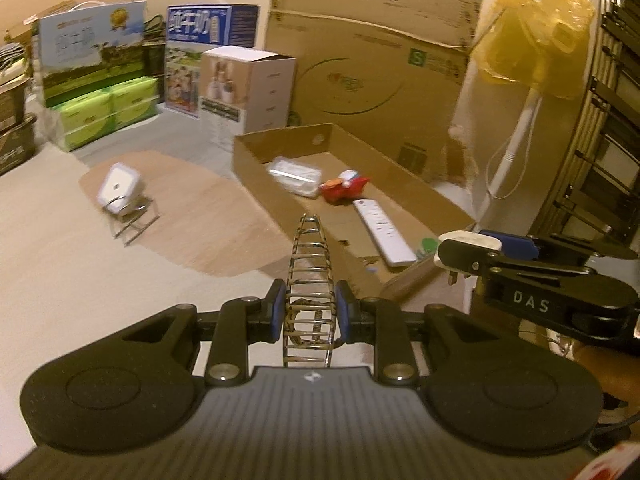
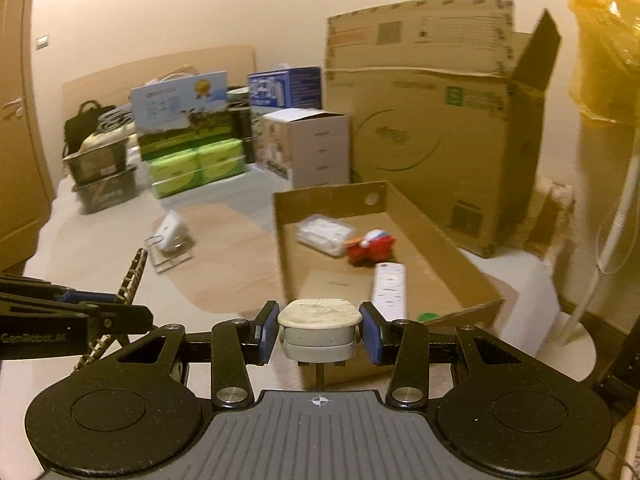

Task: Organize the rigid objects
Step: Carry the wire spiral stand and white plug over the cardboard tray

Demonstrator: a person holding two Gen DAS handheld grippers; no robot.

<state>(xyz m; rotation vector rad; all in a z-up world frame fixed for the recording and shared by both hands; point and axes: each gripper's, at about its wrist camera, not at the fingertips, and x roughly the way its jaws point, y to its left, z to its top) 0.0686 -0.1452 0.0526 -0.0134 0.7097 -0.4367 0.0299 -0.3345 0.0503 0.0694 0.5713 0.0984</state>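
My left gripper (image 1: 310, 312) is shut on a mottled hair claw clip (image 1: 310, 264), which sticks up and forward between the blue pads. My right gripper (image 2: 319, 330) is shut on a white plug adapter (image 2: 319, 330), prongs pointing down. Both hang above the near end of a shallow cardboard box (image 1: 256, 164) (image 2: 280, 240). Inside it lie a clear plastic case (image 1: 294, 176) (image 2: 326, 234), a red toy (image 1: 345, 188) (image 2: 370, 248) and a white power strip (image 1: 383, 232) (image 2: 390, 286). In the left wrist view the right gripper (image 1: 464, 250) shows at right with the adapter.
A white charger on a wire stand (image 1: 120, 196) (image 2: 170, 238) sits on the wooden board left of the box. Tall cartons (image 1: 372, 80), a white open box (image 1: 248, 84) and green tissue packs (image 1: 108, 114) line the back. A fan pole with a yellow bag (image 1: 536, 44) stands right.
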